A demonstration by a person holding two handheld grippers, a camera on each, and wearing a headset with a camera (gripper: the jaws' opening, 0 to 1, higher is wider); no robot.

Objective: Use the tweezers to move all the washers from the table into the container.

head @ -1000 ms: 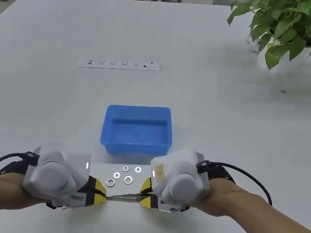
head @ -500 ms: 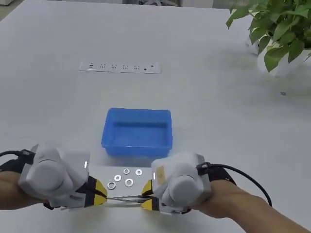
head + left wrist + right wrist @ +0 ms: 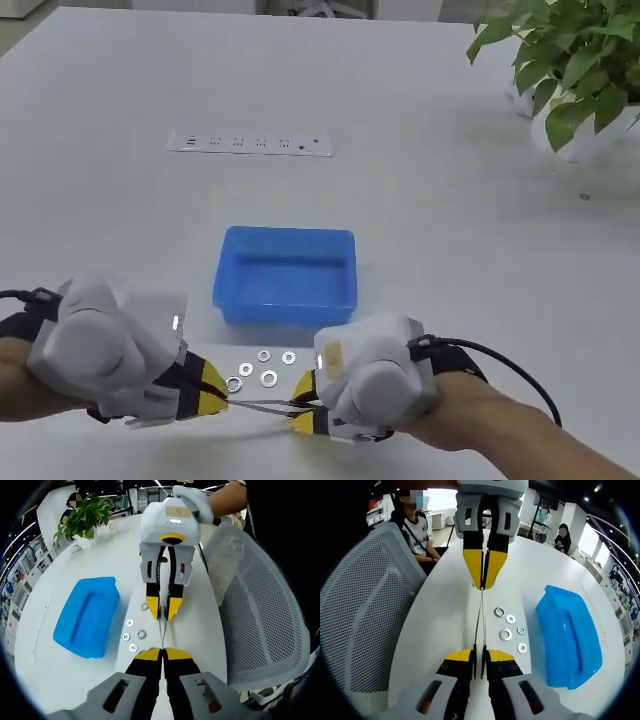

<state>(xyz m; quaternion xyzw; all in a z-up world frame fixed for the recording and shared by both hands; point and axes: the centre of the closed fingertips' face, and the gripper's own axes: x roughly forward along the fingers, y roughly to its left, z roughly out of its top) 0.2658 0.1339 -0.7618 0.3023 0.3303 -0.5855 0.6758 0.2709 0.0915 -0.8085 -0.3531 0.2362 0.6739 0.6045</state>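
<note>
Left gripper (image 3: 210,389) and right gripper (image 3: 303,401) both clamp the tweezers (image 3: 262,405), one per end. Five washers (image 3: 268,378) lie just beyond, near the blue container (image 3: 285,308) on the table (image 3: 460,250).

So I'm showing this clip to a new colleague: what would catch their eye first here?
The left hand-held gripper and right hand-held gripper face each other near the front edge of the table, both shut on one pair of tweezers stretched between them. Just beyond lie five washers, then a bright blue container.
</note>
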